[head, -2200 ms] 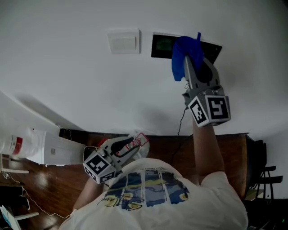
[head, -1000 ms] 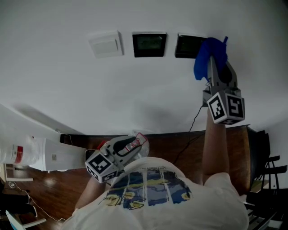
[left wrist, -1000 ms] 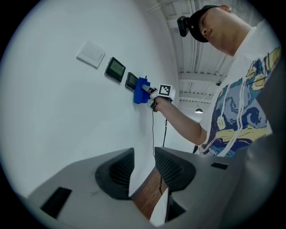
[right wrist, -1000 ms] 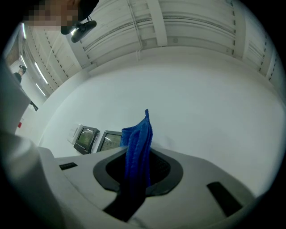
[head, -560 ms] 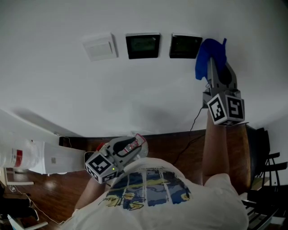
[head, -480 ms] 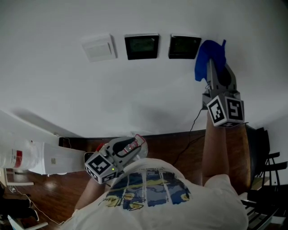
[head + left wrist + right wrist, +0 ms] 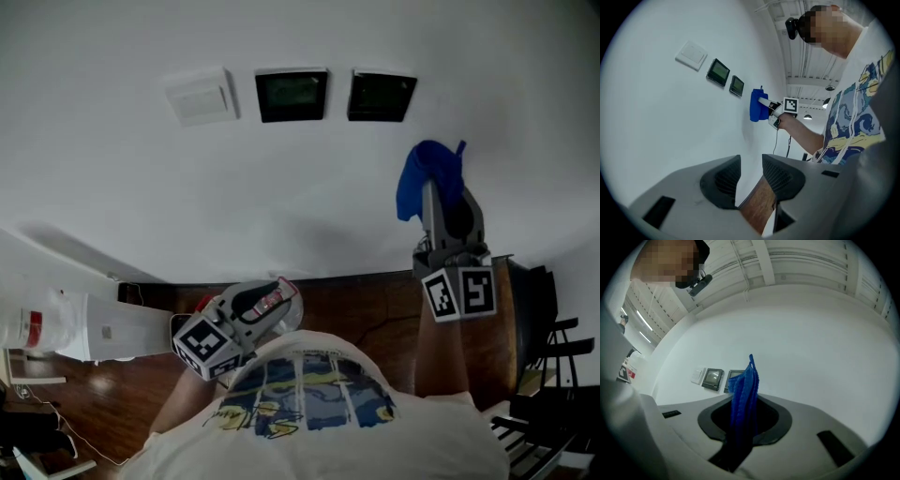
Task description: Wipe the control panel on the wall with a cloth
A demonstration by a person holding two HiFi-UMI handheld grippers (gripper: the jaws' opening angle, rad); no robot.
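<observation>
While clamping blue cloth [image 7: 419, 178] low in its fold, leaves free end proud of right tool [image 7: 439, 195] tips, prob. so fabric, not plastic, meets wall [image 7: 281, 206]. Hangs below and to the right of right control panel [image 7: 381, 96], further still from left control panel [image 7: 292, 94]; touches neither. Holds left tool [image 7: 751, 176] back by chest, jaws a narrow gap apart, empty, prob. spare and not needed for wiping. Vs. 0.5 s ago: cloth just beside right control panel then, lower and clear of it now; left tool approx. unchanged. Reads as wipe pass done or paused.
</observation>
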